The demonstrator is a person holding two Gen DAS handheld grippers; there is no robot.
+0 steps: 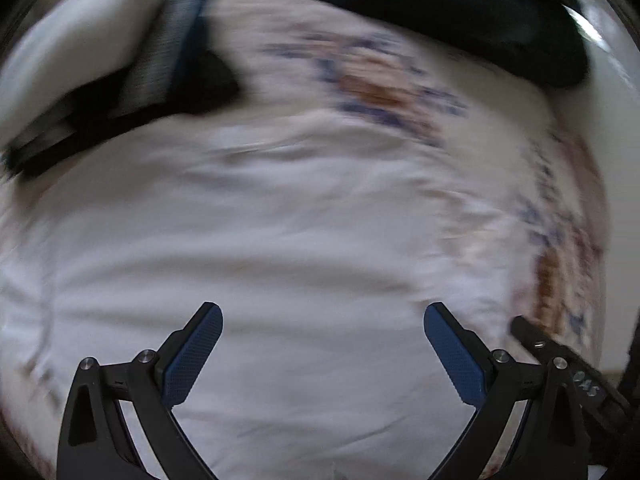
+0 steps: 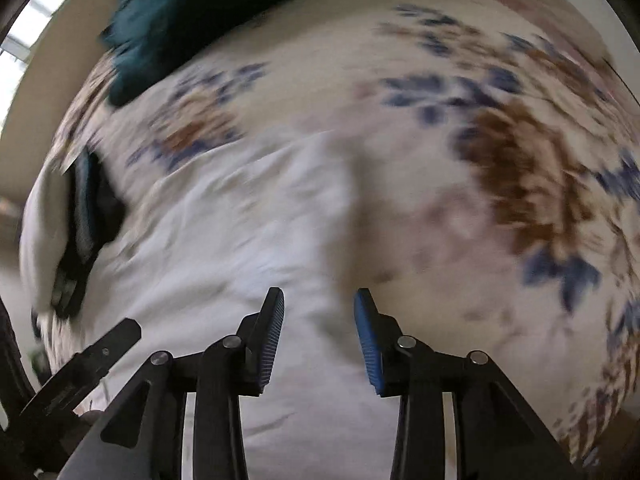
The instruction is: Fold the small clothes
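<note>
While both views were smeared by motion blur, the left gripper showed its blue-padded fingers spread wide, with nothing between them. Directly ahead of and beneath it lay a white garment, wrinkled, spread on a floral bedsheet. Far ahead and to its right sat a dark teal garment; ahead to its left lay a black and grey item, too blurred to identify. The right gripper held its fingers narrower but still apart, gripping nothing, above the white garment's right edge, the floral bedsheet extending to its right. The dark teal garment lay far ahead-left.
</note>
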